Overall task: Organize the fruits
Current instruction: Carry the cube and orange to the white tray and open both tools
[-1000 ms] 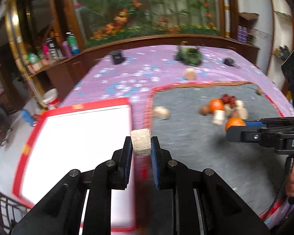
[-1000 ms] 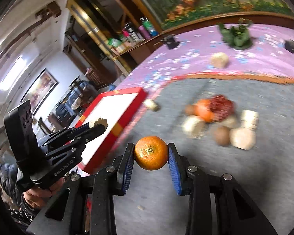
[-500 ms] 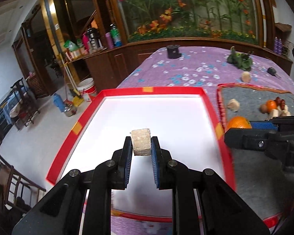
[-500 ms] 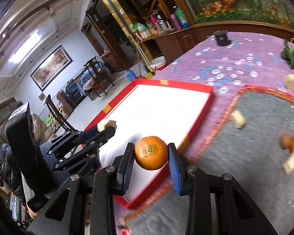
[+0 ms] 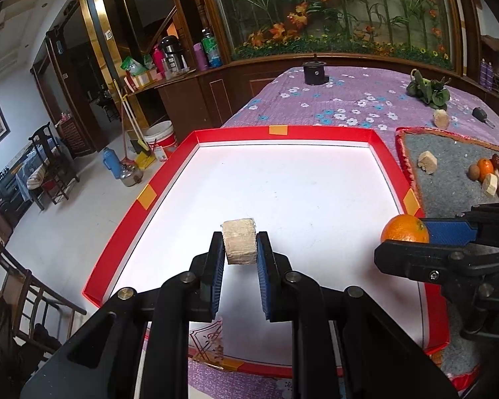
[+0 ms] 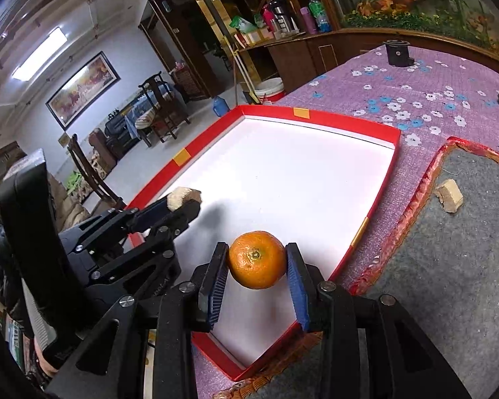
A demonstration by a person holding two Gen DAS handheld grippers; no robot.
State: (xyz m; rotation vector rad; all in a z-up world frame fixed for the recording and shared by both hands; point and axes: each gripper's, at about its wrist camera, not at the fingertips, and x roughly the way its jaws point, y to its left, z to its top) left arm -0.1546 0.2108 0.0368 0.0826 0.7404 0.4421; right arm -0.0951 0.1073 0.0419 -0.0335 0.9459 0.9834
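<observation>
Both loads hung over the red tray point(image 5: 169, 179): left gripper point(image 5: 239, 249) fingers pinched a pale fibrous chunk point(image 5: 239, 240) by its flat sides, right gripper point(image 6: 256, 266) fingers squeezed an orange point(image 6: 256, 259) across its middle. Chunk looked light and stiff; orange round, probably roll-prone.

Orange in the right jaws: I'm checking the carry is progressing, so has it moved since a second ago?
Yes. The orange, then over the grey mat, now hangs leftward above the red-rimmed white tray, still clamped in the right gripper.
</observation>
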